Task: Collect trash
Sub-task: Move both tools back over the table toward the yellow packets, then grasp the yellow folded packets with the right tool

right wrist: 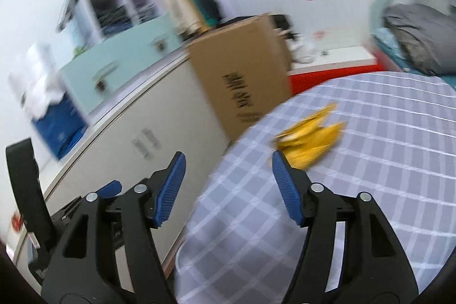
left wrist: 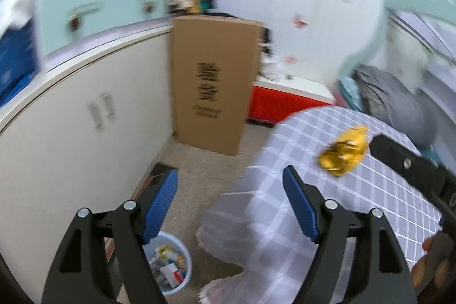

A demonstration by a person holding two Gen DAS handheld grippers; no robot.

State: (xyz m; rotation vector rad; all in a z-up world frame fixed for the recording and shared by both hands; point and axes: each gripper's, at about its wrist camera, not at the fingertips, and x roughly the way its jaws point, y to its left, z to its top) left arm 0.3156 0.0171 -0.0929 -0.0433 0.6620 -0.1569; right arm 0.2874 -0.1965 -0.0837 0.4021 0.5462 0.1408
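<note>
A crumpled yellow foil wrapper (left wrist: 343, 151) lies on the grey-and-white checked tablecloth (left wrist: 327, 207). In the right wrist view the same wrapper (right wrist: 310, 137) sits just beyond my right gripper's right finger. My left gripper (left wrist: 230, 190) is open and empty, above the floor and the table's edge, left of the wrapper. My right gripper (right wrist: 226, 175) is open and empty too, at the table's near-left edge. A pale blue trash bin (left wrist: 171, 264) holding several wrappers stands on the floor below my left gripper. The right gripper's black body (left wrist: 413, 170) shows at the right of the left wrist view.
A tall cardboard box (left wrist: 213, 81) leans by a white cabinet (left wrist: 79, 127). A red-fronted low unit (left wrist: 287, 99) is behind the table. Grey folded cloth (left wrist: 393, 101) lies beyond the table. Beige carpet (left wrist: 205, 175) covers the floor. A person's fingers (left wrist: 436, 267) show at lower right.
</note>
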